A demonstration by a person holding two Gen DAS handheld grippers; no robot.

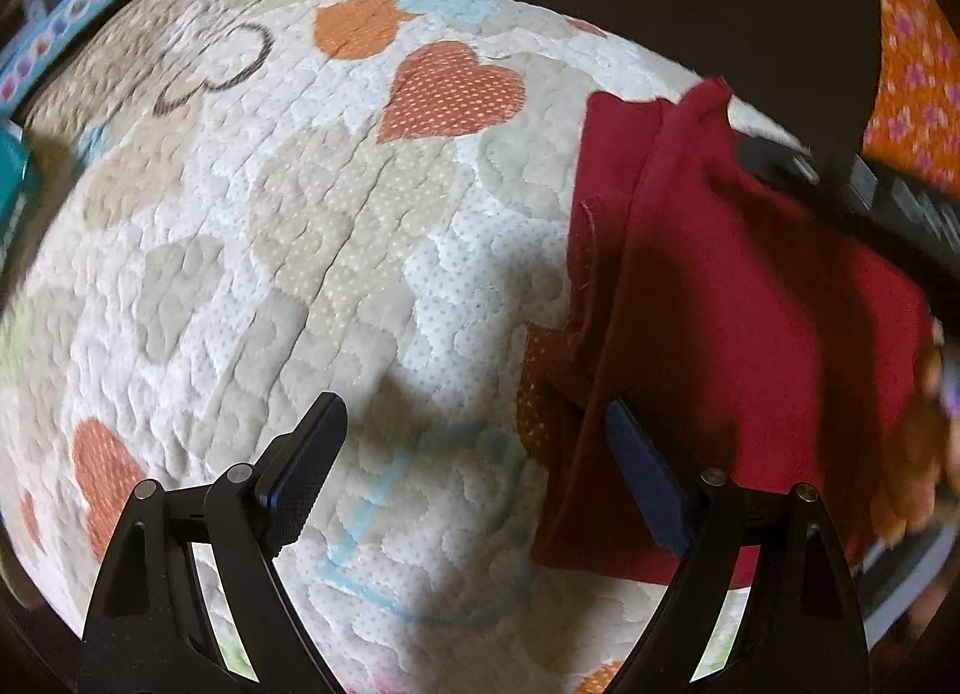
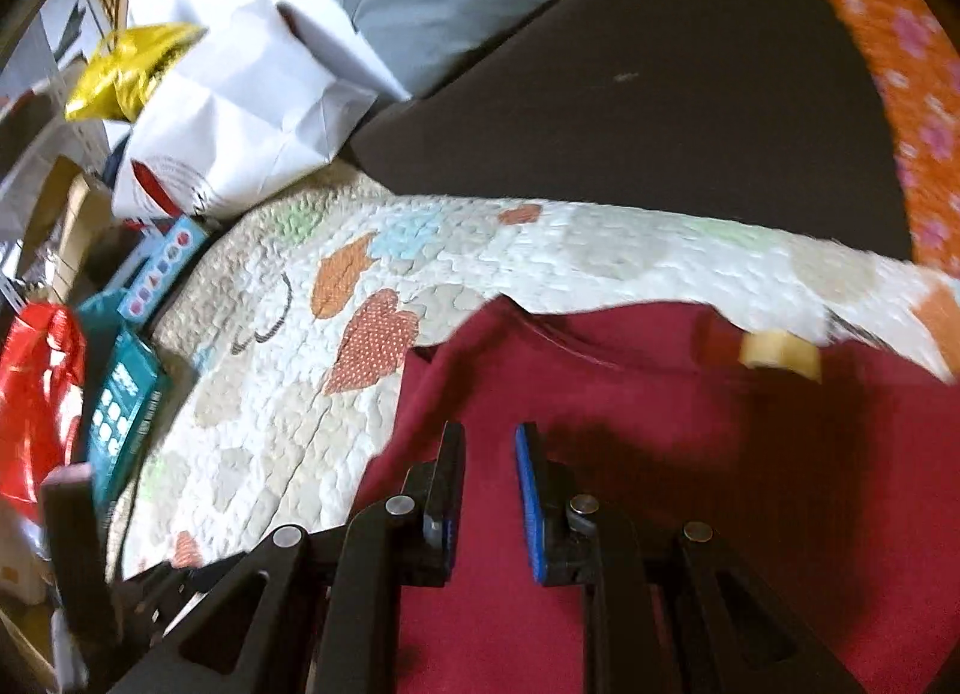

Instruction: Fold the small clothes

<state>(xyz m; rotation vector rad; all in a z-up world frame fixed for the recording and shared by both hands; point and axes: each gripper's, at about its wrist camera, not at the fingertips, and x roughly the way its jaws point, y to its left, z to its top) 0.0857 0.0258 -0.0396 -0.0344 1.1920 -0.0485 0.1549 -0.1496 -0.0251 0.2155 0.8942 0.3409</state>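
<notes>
A dark red garment [image 1: 732, 328] lies partly folded on a quilted mat with heart patches [image 1: 312, 226]. In the left wrist view it is at the right, and my left gripper [image 1: 474, 454] is open, its right finger at the garment's left edge, the left finger over bare mat. In the right wrist view the garment [image 2: 660, 394] fills the lower right. My right gripper [image 2: 489, 454] hovers over it with jaws a small gap apart and nothing between them. The right gripper's body [image 1: 888, 196] shows above the garment in the left wrist view.
The mat [image 2: 270, 394] is bordered by clutter on the left: a white paper bag [image 2: 240, 112], a teal box [image 2: 120, 400], a red bag [image 2: 36, 394], a yellow foil pack [image 2: 126, 70]. Dark floor [image 2: 630, 112] and an orange flowered cloth [image 2: 912, 94] lie beyond.
</notes>
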